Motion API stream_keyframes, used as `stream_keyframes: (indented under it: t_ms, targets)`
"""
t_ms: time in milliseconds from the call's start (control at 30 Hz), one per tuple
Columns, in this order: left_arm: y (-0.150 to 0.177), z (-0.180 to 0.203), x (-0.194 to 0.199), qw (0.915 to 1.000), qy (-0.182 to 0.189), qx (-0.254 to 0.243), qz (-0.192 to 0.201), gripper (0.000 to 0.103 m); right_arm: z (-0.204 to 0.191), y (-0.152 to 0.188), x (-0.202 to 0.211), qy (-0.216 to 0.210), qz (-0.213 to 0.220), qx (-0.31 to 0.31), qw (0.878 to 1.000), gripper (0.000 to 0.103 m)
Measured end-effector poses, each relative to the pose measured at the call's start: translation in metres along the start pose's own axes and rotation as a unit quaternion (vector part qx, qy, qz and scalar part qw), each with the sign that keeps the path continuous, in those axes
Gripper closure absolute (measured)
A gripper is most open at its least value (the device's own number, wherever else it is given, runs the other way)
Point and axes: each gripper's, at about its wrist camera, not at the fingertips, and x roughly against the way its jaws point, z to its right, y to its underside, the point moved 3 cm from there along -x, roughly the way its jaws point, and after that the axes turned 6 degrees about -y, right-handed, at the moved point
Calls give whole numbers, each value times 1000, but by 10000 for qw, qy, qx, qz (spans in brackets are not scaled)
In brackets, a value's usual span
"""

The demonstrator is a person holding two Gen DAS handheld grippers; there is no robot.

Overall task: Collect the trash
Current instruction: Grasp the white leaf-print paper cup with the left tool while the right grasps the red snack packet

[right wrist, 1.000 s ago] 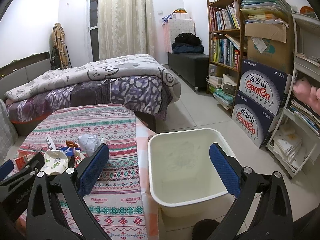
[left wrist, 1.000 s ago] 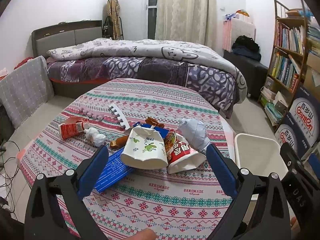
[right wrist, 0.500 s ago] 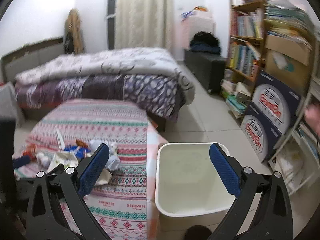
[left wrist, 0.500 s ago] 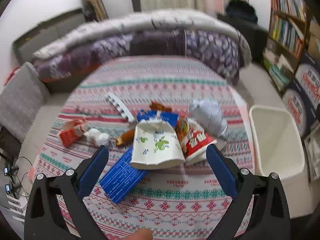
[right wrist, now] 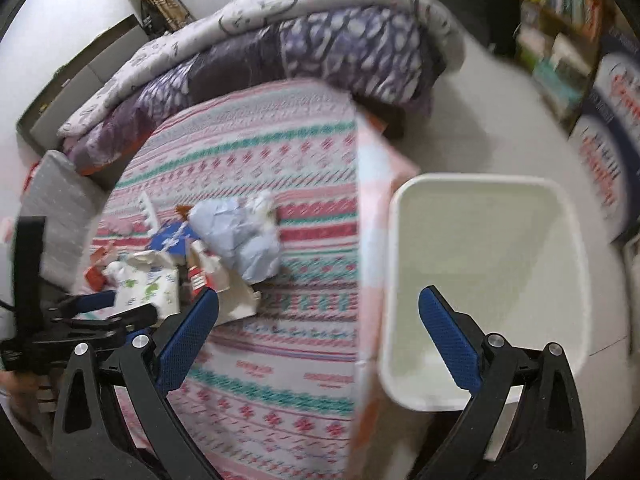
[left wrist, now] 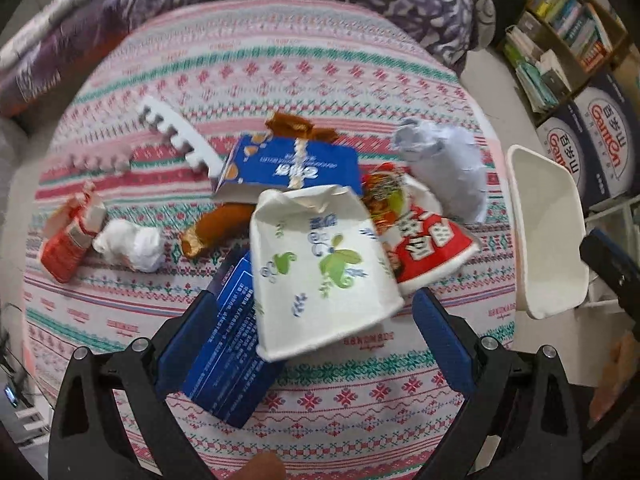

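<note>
Nothing is in the bin yet, so by my reading the collecting has barely begun and the whole pile remains on the table. From the left: a red carton, a white wad just beside it, a brown wrapper, a blue box lying partly under the white cup, another blue box behind the cup, a red cup touching the white one, and grey crumpled paper farthest right. The bin stands off the table's right edge, seemingly empty. The left gripper hangs wide apart, its fingers either side of the white cup's rim, grasping nothing; that cup looks the likely first pick. The right gripper is likewise spread wide and empty, between the pile and the bin.
</note>
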Motion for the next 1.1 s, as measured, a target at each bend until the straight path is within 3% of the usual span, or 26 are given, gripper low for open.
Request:
stream_keyframes:
  t_ms: [200,300,367,533,700,900,1000,1100]
  targets:
    - [-3,-6,-8,9955,753,508,-269,8,-17,-8,-18,-14,-123,115,9999,7]
    - [-6,1,-7,9976,556,393,-142,16,-23,-11,-28,-13,-214,168,9996,7]
    - [-7,3,-11,9990,317,291,-84,36,-29,-12,-35,-48,-286,169,9994,7]
    - [-11,0,-5,9991,342,195,169,46,-46,-9,-51,-255,-534,231,9980,7]
    - [-13,-27,31,9953,555,455,647,47,-66,1,-61,-443,-809,447,9947,7]
    - [-20,-54,56,9890,701,840,997,47,-60,16,-87,-1162,-1177,-868,9824,11]
    - [-19,-55,56,9882,723,890,1012,46,-57,18,-103,-1353,-1187,-1482,9724,18]
    - [-17,-55,52,9890,681,883,976,46,-60,16,-110,-1440,-1067,-1682,9693,36]
